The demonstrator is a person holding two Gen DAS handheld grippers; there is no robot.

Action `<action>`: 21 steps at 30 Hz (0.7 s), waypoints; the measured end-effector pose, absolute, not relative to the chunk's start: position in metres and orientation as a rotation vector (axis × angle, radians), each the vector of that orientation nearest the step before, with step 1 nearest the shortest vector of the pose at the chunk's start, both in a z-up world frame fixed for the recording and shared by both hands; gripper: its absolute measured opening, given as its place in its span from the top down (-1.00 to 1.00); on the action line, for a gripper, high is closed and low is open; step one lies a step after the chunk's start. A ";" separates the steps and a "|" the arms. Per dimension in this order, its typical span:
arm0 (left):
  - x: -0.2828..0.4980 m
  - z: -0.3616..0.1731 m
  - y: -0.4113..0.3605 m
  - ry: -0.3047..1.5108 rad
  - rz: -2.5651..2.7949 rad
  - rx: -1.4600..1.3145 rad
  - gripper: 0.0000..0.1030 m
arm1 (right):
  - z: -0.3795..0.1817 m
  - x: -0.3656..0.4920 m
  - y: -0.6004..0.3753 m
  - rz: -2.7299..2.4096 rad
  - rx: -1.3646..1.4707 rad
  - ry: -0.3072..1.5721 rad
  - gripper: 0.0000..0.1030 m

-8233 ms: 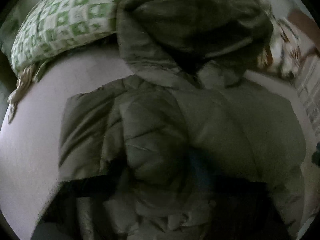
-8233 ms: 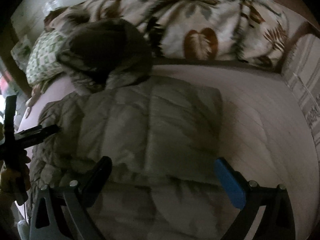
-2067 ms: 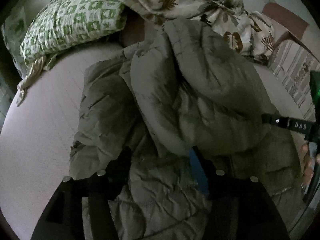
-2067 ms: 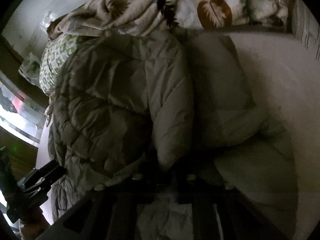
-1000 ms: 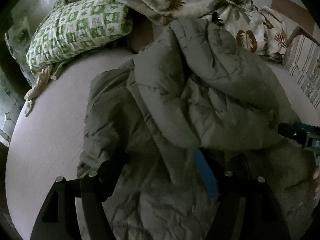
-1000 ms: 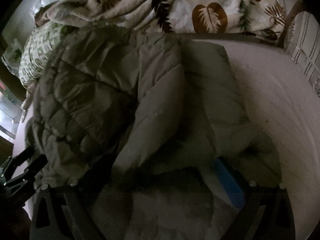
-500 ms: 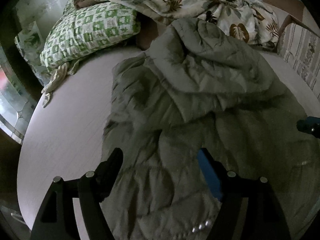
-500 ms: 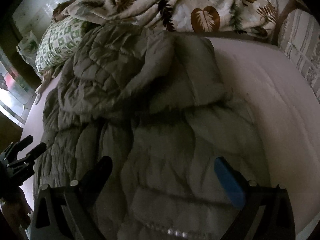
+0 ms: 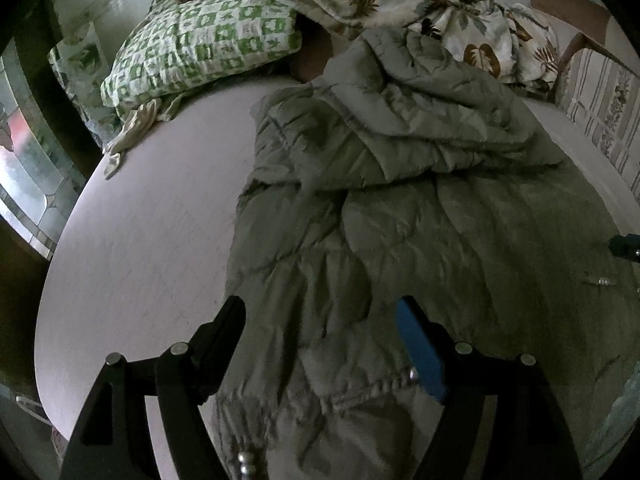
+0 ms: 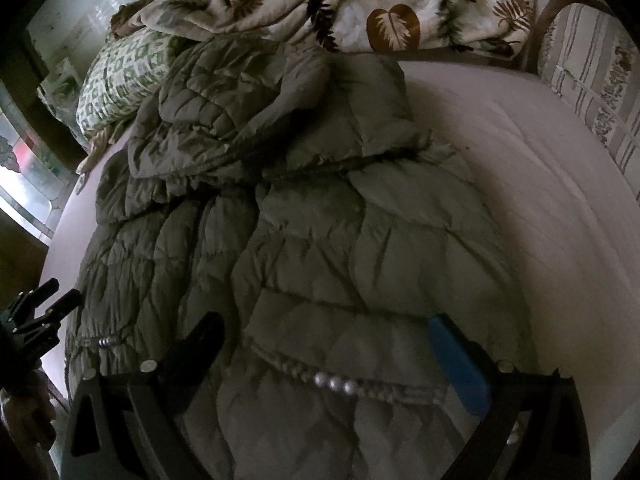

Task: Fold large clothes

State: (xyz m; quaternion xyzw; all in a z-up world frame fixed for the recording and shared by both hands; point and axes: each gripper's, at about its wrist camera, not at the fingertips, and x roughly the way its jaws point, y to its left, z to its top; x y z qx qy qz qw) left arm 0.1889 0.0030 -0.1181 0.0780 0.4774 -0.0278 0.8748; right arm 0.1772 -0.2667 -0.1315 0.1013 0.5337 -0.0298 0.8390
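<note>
An olive quilted puffer jacket (image 9: pixel 400 208) lies on the pale bed sheet (image 9: pixel 152 220), its upper part doubled over onto the body in a rumpled layer (image 10: pixel 248 112). The hem with metal snaps (image 10: pixel 332 386) lies nearest to me. My left gripper (image 9: pixel 320 324) hovers open over the jacket's left lower edge, nothing pinched between its jaws. My right gripper (image 10: pixel 328 340) stands open above the hem, its pads clear of the fabric. Each gripper shows at the edge of the other's view: the right gripper (image 9: pixel 624 246), and the left gripper (image 10: pixel 44 312) with a hand below it.
A green checked pillow (image 9: pixel 200 52) and a bunched leaf-print blanket (image 10: pixel 380 4) lie at the bed's far end. A striped cushion (image 10: pixel 592 76) and a wooden frame (image 9: pixel 568 4) border the right side. A window (image 9: pixel 24 184) is at the left. Bare sheet (image 10: pixel 560 200) flanks the jacket.
Both grippers have drawn back toward the near edge of the bed, away from the folded-over part. The snap-lined hem has come into view beneath them, and both stay open.
</note>
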 end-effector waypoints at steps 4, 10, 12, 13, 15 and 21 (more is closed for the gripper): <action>0.176 -0.118 0.011 1.006 -0.050 0.157 -0.52 | -0.131 0.162 -0.272 -0.076 0.221 1.124 -1.00; 0.155 -0.117 0.023 1.013 -0.041 0.130 -0.52 | -0.133 0.143 -0.277 -0.087 0.222 1.121 -0.99; 0.147 -0.116 0.027 1.016 -0.039 0.124 -0.52 | -0.133 0.139 -0.277 -0.089 0.220 1.121 -0.99; 0.144 -0.116 0.029 1.017 -0.037 0.121 -0.52 | -0.133 0.136 -0.277 -0.089 0.220 1.120 -0.99; 0.137 -0.116 0.033 1.020 -0.035 0.112 -0.52 | -0.133 0.132 -0.277 -0.086 0.223 1.120 -0.99; 0.116 -0.118 0.046 1.041 -0.034 0.068 -0.53 | -0.128 0.115 -0.279 -0.071 0.228 1.108 -0.99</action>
